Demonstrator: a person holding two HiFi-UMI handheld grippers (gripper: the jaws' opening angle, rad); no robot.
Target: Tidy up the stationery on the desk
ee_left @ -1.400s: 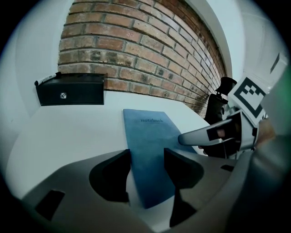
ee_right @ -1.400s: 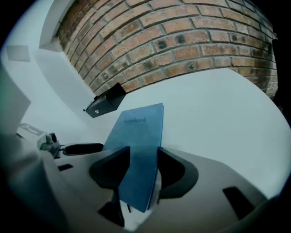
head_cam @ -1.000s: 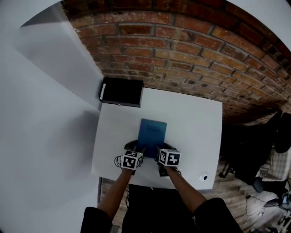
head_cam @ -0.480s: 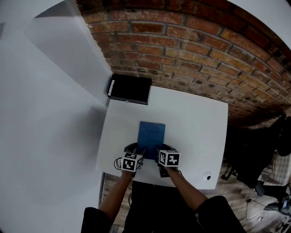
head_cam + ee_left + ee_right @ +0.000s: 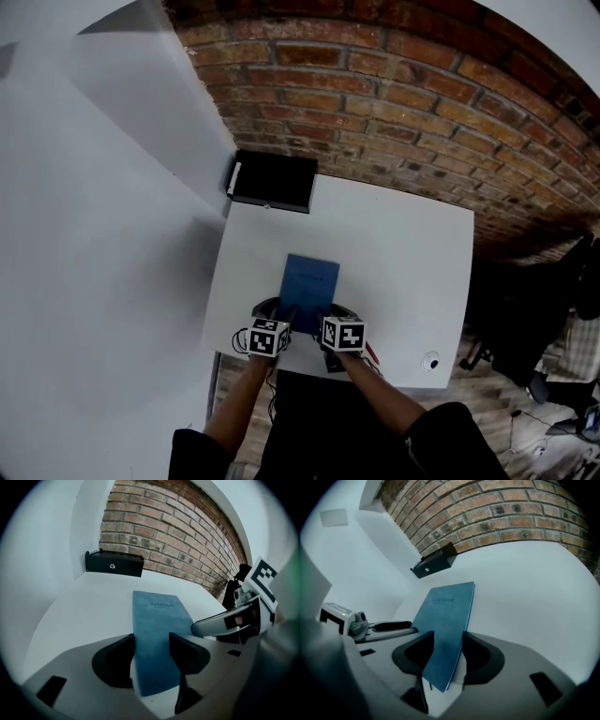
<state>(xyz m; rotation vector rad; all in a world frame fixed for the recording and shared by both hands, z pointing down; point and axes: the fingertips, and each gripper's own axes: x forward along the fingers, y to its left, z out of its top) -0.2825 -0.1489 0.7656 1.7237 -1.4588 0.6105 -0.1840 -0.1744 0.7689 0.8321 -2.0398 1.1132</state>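
A blue notebook [image 5: 310,279] lies lengthwise on the white desk [image 5: 403,253], its near end at the front edge. Both grippers meet at that near end. My left gripper [image 5: 287,315] has its jaws against the two sides of the notebook [image 5: 157,616], which fills the gap between them [image 5: 152,641]. My right gripper [image 5: 328,317] is shut on the same end, and there the notebook [image 5: 449,609] looks tilted, with its spine edge to the right of the jaws [image 5: 447,641]. A thin red pen [image 5: 372,353] shows just right of the right gripper.
A black box [image 5: 274,181] sits at the desk's far left corner against the brick wall. A small round fitting [image 5: 430,361] is set in the near right corner. A dark office chair [image 5: 525,319] stands to the right of the desk.
Both grippers have drawn back slightly toward the desk's front edge with the notebook's near end. The red pen beside the right gripper has come into sight.
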